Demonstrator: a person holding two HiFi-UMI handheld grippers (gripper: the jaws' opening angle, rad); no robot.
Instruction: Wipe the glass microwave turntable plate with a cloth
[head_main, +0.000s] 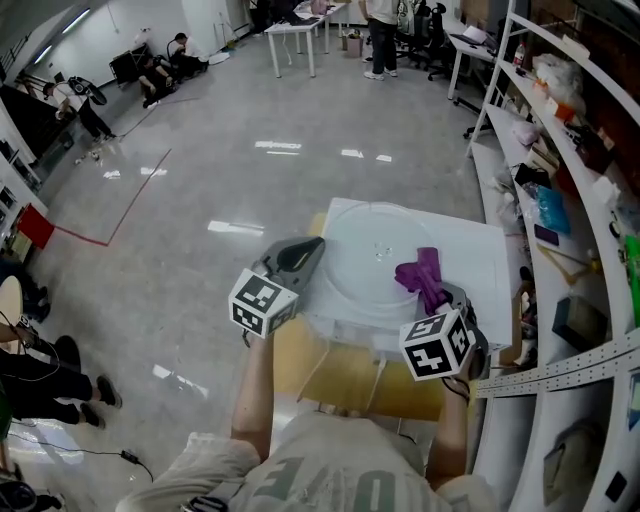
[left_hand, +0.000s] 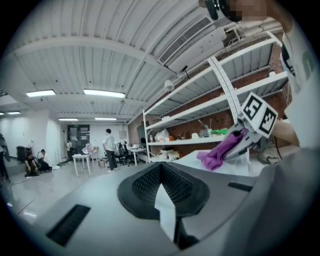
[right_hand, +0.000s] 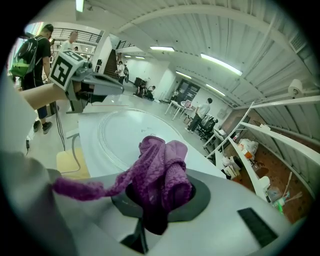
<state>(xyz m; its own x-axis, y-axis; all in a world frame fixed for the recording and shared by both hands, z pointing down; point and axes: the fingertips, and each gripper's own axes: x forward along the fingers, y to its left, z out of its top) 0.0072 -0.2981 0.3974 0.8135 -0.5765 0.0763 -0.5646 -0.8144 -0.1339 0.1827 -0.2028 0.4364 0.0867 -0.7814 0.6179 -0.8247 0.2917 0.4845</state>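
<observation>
Left gripper (head_main: 300, 258): jaws closed, nothing seen between them, held at the plate's (head_main: 362, 255) left rim. Right gripper (head_main: 446, 296): clamped on purple cloth (head_main: 421, 275), bunched over the plate's right edge. Wiping is judged barely begun; most glass remains.

The cloth (right_hand: 162, 175) covers the right claw's (right_hand: 157, 210) jaw tips. In the head view that claw hides the plate's (head_main: 350, 250) near rim; shelf (head_main: 560, 150) items are too small to tell.
</observation>
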